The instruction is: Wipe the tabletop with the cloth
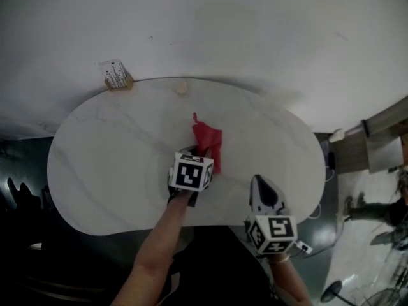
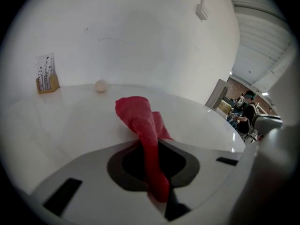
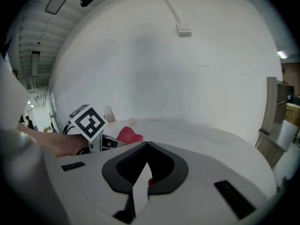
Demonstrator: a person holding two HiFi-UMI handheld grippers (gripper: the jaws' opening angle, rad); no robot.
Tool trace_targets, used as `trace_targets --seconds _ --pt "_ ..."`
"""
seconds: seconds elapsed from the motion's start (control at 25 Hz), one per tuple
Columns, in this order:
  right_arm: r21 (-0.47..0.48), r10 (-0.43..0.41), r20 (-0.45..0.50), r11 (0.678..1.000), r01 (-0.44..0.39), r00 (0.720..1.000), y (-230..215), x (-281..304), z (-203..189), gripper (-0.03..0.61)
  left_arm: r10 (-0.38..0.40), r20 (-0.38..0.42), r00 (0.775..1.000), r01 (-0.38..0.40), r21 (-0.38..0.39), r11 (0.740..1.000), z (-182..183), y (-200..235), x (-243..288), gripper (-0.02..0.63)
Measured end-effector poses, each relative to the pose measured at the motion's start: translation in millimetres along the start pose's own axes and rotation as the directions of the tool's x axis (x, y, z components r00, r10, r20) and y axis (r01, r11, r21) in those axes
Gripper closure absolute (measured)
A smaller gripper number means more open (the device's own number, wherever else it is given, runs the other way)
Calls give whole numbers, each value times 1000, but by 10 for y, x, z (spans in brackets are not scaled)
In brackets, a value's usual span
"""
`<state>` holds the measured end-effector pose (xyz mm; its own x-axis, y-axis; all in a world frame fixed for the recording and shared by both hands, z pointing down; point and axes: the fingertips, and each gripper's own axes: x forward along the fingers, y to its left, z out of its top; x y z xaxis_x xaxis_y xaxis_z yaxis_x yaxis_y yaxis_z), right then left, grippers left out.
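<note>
A red cloth (image 1: pixel 209 140) lies bunched near the middle of the white oval tabletop (image 1: pixel 108 145). My left gripper (image 1: pixel 203 153) is shut on the cloth's near end. In the left gripper view the red cloth (image 2: pixel 140 118) runs as a pinched strip between the jaws of the left gripper (image 2: pixel 152 146), and its far part rests on the table. My right gripper (image 1: pixel 260 182) hovers over the table's front right edge, jaws together and holding nothing. The right gripper view has the right gripper (image 3: pixel 145 146) shut, with the cloth (image 3: pixel 130 136) and the left gripper's marker cube (image 3: pixel 89 122) off to its left.
A small wooden card holder (image 1: pixel 117 75) stands at the table's far left edge by the white wall. A small pale ball (image 1: pixel 182 88) lies at the far edge. To the right of the table are cabinets (image 1: pixel 382 145) and a person (image 2: pixel 246 111) further away.
</note>
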<state>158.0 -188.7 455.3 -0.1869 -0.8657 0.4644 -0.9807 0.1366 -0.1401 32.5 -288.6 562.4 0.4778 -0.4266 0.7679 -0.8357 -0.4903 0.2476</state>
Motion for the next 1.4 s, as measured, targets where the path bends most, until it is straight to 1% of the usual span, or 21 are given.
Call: trace_targets --seconds 0.08,0.2,0.36,0.48,0.64,0.76,0.88,0.96,1.08,1.2,1.4 --pt "-7 23 -10 1000 -23 1000 68 66 -7 575 33 1 999 -32 -27 999 -64 198 -66 569" --pt "-26 81 -13 996 -81 997 240 174 32 575 101 29 994 -98 -86 991 -132 544 -247 569" --pt "-50 143 -29 988 -145 989 475 310 62 575 199 32 979 -191 -167 967 -308 1015 -551 569" --pt "-81 200 -37 976 -202 979 693 404 108 575 268 29 963 -254 -232 939 -496 1373 -790 568" --pt "-106 247 -65 962 -253 967 885 507 64 575 368 22 929 -344 -306 888 -776 1778 -1114 569" --pt "-132 274 -77 950 -282 959 988 520 41 575 414 18 910 -381 -357 853 -973 1951 -1324 569" --pt "-140 298 -82 941 -307 951 1087 524 37 575 465 -3 885 -432 -374 820 -1088 2083 -1540 569" --pt "-145 313 -83 935 -322 946 1150 518 41 575 490 0 872 -447 -409 796 -1159 2147 -1667 569" --pt "-151 331 -76 929 -339 941 1224 494 60 575 512 38 858 -437 -468 768 -1229 2185 -1838 569" --pt "-160 347 -59 922 -352 936 1290 467 97 575 541 90 836 -440 -480 759 -1198 2195 -2037 569" --pt "-178 365 -29 914 -364 931 1382 378 167 575 571 155 806 -447 -472 760 -1127 2124 -2339 569"
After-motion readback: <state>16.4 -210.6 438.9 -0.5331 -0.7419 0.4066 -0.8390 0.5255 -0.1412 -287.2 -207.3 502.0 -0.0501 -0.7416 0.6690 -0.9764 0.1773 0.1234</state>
